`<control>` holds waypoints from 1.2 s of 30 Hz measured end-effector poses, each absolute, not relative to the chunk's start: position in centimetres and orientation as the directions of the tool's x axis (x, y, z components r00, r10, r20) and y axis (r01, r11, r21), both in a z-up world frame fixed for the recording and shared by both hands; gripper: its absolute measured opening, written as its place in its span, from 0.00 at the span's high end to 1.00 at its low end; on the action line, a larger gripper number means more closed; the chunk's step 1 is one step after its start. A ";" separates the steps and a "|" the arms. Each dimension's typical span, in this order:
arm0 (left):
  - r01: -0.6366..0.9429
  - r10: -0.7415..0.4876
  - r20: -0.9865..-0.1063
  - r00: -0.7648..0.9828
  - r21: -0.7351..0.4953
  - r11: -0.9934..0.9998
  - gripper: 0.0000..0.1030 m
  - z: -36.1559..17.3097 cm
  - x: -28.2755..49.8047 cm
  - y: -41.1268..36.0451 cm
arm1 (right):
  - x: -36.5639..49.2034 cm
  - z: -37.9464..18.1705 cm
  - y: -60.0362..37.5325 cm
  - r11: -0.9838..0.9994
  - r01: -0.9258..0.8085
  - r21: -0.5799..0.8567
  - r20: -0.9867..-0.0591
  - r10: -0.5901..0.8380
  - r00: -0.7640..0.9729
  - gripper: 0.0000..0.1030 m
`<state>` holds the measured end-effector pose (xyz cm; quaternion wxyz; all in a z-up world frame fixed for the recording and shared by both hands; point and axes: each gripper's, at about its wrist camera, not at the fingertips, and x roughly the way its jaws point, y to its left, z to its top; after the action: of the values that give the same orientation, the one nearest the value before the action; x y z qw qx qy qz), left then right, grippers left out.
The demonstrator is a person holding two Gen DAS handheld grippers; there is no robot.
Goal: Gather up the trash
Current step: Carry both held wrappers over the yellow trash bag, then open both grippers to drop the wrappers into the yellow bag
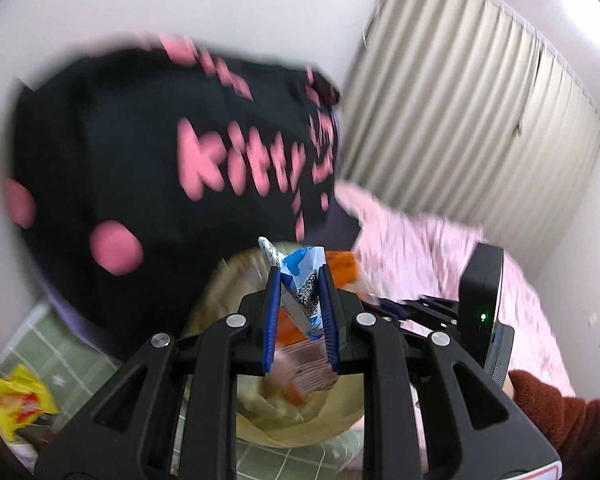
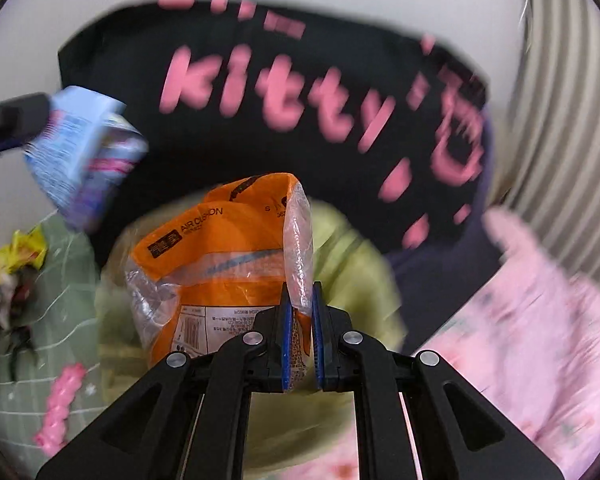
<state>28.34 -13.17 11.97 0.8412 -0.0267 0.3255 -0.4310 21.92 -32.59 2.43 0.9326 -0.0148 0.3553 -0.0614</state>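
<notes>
Two claws, each clamped on one piece: left claw (image 1: pixel 300 280) grips one blue-white wrapper (image 1: pixel 300 280); right claw (image 2: pixel 299 336) pinches one orange bag (image 2: pixel 220 260); one yellow wrapper (image 1: pixel 14 404) at 8 o'clock.

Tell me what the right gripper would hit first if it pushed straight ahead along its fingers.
Probably the black cushion with pink "kitty" lettering. The right gripper, shut on the orange air-cushion plastic bag, points over the yellow-green bag toward it; depth is unclear.

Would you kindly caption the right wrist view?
Right gripper pinches an orange air-cushion bag above the yellow-green trash bag.
</notes>
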 end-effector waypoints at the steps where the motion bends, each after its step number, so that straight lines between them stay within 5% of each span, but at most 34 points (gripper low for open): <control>1: 0.715 -0.728 -0.561 0.394 -0.310 0.626 0.82 10.6 28.6 -14.3 | 22.0 1.7 -33.0 0.995 0.097 -0.032 -0.672 -0.093 0.735 0.91; 6: 0.745 -0.592 -0.719 0.365 -0.156 0.649 0.84 4.4 29.5 -20.3 | 21.8 1.7 -35.9 0.994 0.068 0.089 -0.658 0.007 0.753 0.91; 11: 0.747 -0.516 -0.785 0.343 -0.105 0.656 0.87 1.1 30.8 -22.4 | 22.6 1.6 -37.3 0.994 0.044 0.104 -0.675 0.038 0.737 0.91; 36: 0.708 -0.576 -0.759 0.304 -0.225 0.669 0.86 2.1 30.8 -19.1 | 23.1 0.7 -36.0 0.996 -0.001 0.084 -0.712 0.061 0.699 0.91</control>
<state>30.82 -19.15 2.12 0.8039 0.0760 0.4340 -0.3995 23.10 -36.04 0.65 0.9209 0.0388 0.3875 0.0167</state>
